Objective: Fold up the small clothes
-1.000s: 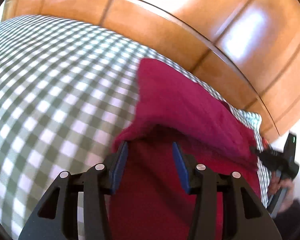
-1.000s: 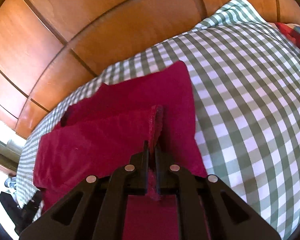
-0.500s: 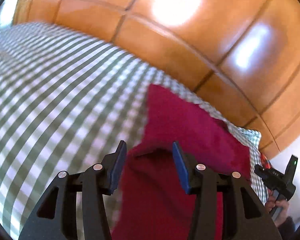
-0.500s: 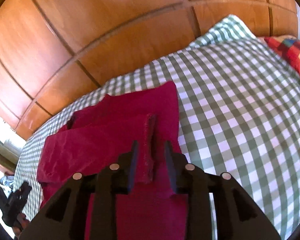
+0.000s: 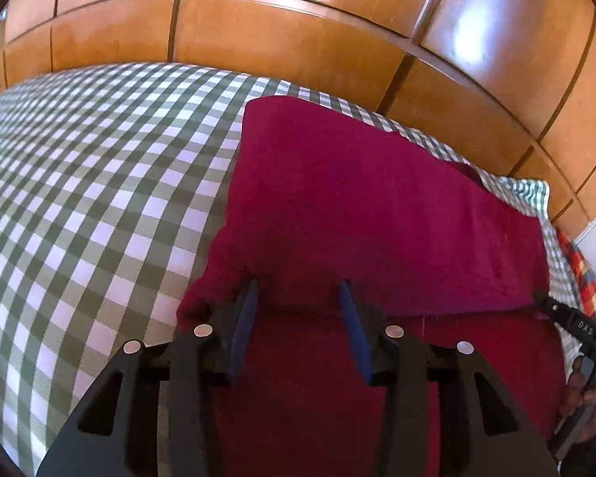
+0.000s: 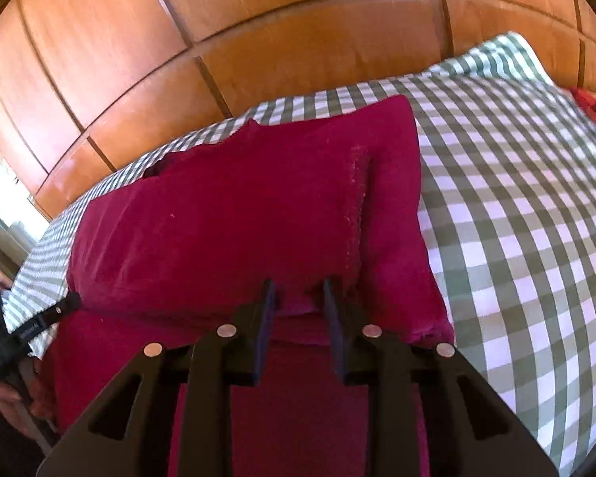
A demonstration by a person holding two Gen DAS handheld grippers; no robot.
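A dark red garment (image 5: 357,206) lies on the green-and-white checked cloth (image 5: 99,167), with its upper part folded over towards me. My left gripper (image 5: 298,298) is open, its blue-padded fingers at the folded edge near the garment's left side, holding nothing. In the right wrist view the same garment (image 6: 238,218) shows a stitched hem running up its right part. My right gripper (image 6: 298,290) is open at the fold edge, empty. Each gripper shows in the other's view: the right one (image 5: 576,330) and the left one (image 6: 28,330).
Orange wooden panelling (image 5: 298,39) rises behind the bed. A red plaid fabric (image 5: 580,274) lies at the far right edge, also seen in the right wrist view (image 6: 592,107). The checked cloth spreads wide to the left (image 5: 59,238) and right (image 6: 536,238).
My right gripper opened and let go of the garment's edge, which now lies flat. Both grippers have drawn back to the fold line. The left stayed open.
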